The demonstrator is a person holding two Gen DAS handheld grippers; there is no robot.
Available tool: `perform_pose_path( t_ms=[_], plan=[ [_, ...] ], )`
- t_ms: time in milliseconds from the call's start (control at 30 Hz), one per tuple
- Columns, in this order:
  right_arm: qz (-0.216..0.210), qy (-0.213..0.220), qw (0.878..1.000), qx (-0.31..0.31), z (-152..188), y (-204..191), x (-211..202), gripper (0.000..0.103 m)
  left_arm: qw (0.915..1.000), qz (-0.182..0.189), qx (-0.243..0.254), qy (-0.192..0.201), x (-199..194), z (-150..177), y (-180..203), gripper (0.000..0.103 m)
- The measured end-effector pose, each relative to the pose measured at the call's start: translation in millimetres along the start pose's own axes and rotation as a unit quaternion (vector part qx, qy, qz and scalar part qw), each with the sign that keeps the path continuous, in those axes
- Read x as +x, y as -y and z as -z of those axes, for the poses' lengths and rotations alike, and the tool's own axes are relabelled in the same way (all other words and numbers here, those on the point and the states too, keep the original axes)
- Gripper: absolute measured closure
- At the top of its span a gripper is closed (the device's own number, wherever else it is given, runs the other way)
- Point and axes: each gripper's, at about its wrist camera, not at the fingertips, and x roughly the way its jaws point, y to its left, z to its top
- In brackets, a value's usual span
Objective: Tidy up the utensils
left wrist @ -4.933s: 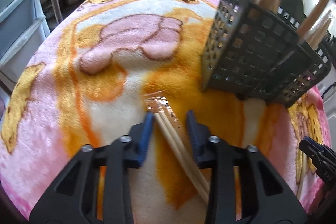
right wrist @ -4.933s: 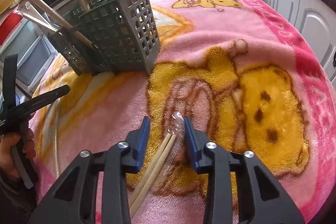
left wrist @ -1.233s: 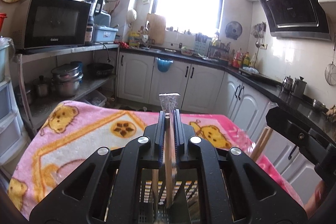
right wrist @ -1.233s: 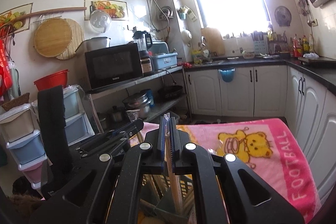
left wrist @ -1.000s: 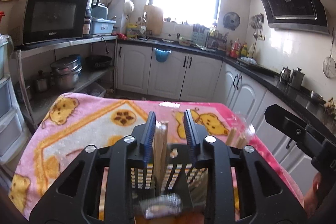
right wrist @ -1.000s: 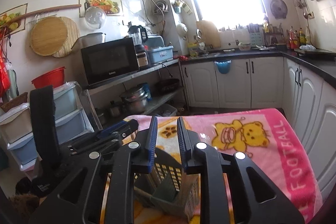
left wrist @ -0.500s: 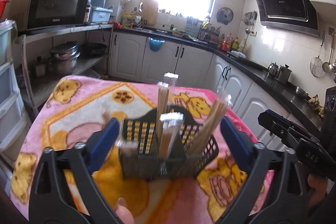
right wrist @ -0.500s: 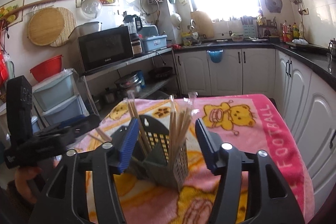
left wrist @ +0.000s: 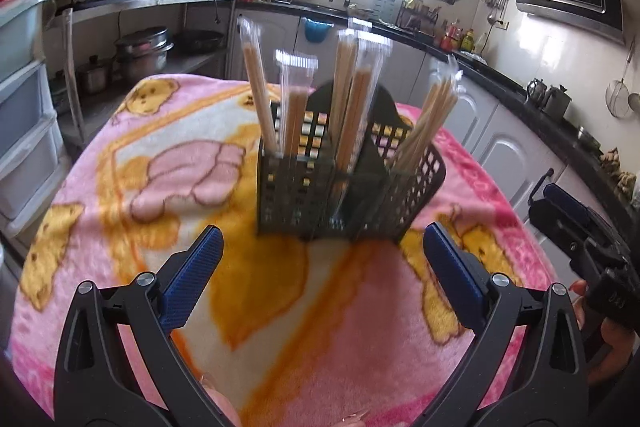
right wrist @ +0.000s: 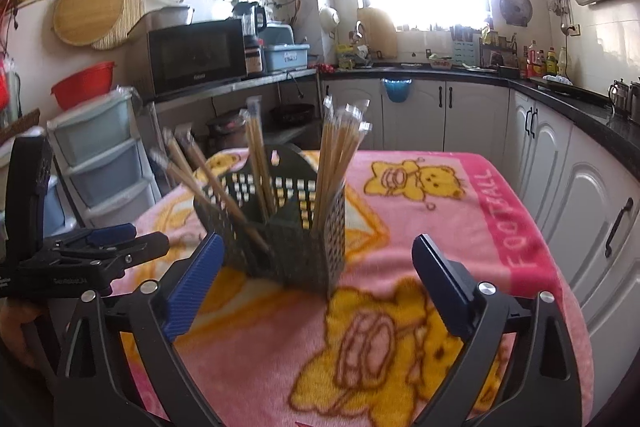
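A dark grey perforated utensil holder (left wrist: 348,193) stands on the pink cartoon blanket (left wrist: 248,291); it also shows in the right wrist view (right wrist: 280,227). Several pairs of plastic-wrapped wooden chopsticks (left wrist: 352,99) stand upright in its compartments, also seen from the right wrist (right wrist: 336,163). My left gripper (left wrist: 320,271) is wide open and empty, a little in front of the holder. My right gripper (right wrist: 316,275) is wide open and empty, in front of the holder from the other side. Each gripper shows in the other's view, the right one (left wrist: 580,239) and the left one (right wrist: 100,243).
The blanket-covered table (right wrist: 500,227) sits in a kitchen. White cabinets (right wrist: 580,195) run along the right. A metal shelf with a microwave (right wrist: 196,55) and pots, and plastic drawers (right wrist: 104,163), stand to the left.
Both grippers released their chopstick packets into the holder, opened wide and drew back from it. The holder now looks farther away in both views.
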Motion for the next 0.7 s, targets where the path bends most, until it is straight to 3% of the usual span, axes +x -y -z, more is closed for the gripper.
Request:
perform_pose_path(
  t_ms=[300,500,700],
  plan=[
    [0.034,0.040,0.998,-0.018,43,-10,-1,0.007,0.9986,-0.023,0.017,0.045,-5,35,3,0.011],
    [0.059,0.100,0.993,-0.021,61,-8,-8,0.007,0.9936,-0.052,0.022,0.097,-9,49,-1,0.011],
    [0.058,0.147,0.987,-0.004,64,-5,-19,0.007,0.9881,-0.064,0.021,0.138,-12,53,-6,0.011]
  ],
)
